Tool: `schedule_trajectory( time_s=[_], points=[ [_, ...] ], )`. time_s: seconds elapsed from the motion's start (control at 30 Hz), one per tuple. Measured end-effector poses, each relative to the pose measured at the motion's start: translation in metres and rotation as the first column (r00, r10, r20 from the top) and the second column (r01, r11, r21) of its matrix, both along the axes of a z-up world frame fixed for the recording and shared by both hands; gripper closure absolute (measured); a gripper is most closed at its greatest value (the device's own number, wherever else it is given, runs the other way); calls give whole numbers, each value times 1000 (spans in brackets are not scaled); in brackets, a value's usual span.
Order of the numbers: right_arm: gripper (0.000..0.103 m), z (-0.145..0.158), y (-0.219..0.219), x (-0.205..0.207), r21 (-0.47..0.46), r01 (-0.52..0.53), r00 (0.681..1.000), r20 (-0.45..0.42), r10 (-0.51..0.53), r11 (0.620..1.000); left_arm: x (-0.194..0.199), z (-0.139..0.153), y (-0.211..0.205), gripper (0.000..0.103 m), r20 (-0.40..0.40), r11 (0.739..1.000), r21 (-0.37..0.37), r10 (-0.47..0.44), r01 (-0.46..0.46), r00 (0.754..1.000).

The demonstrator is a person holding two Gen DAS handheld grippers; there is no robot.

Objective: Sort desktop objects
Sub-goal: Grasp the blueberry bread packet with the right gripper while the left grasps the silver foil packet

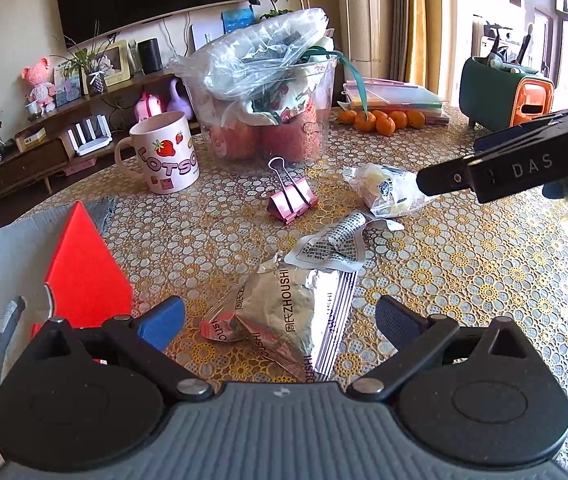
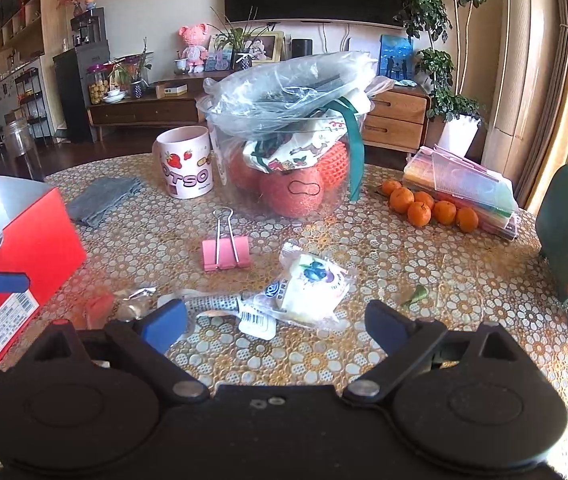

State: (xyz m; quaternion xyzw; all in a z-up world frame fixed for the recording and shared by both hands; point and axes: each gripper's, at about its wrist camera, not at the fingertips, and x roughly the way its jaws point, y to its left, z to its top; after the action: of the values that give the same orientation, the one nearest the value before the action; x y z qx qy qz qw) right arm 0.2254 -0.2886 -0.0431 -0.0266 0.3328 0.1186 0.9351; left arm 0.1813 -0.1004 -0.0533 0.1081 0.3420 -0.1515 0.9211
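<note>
- The silver foil wrapper [image 1: 284, 312] lies crumpled on the tablecloth [image 1: 463, 272], between your left gripper's [image 1: 280, 320] wide-open fingers; nothing is held.
- Just beyond the wrapper sits a clear-wrapped snack packet [image 2: 311, 284], framed by your right gripper [image 2: 276, 324], spread wide and empty.
- Beyond the wrapper: pink binder clip [image 1: 291, 198], then the strawberry mug [image 1: 166, 152].
- Left of the wrapper stands the red box [image 1: 84, 276].

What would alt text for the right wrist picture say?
An open tool hovers over a wrapped snack on a patterned table. Behind lie a pink clip, a mug and tangerines.
</note>
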Motion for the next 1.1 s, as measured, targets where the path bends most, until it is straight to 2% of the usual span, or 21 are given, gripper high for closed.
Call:
schedule_trajectory(
  time_s=[0.27,0.63,0.9,0.97,1.1],
  points=[
    [8,-20,-4,45,32,51,998,-28,-50,998,31,-24,-3,1,-49,1000,2,20,-20,999],
    [9,-43,-3,81,58,110,992,-70,-105,992,54,-48,-3,1,-110,998,-18,54,-56,992],
    [16,-57,-6,90,73,134,986,-108,-126,988,56,-53,-8,1,-100,999,-1,49,-50,994],
    [22,-59,-6,91,74,136,985,-115,-127,988,55,-54,-9,2,-94,999,5,47,-47,994],
    [29,-63,-7,93,80,140,983,-131,-129,987,54,-52,-9,13,-79,998,6,60,-59,995]
  ],
)
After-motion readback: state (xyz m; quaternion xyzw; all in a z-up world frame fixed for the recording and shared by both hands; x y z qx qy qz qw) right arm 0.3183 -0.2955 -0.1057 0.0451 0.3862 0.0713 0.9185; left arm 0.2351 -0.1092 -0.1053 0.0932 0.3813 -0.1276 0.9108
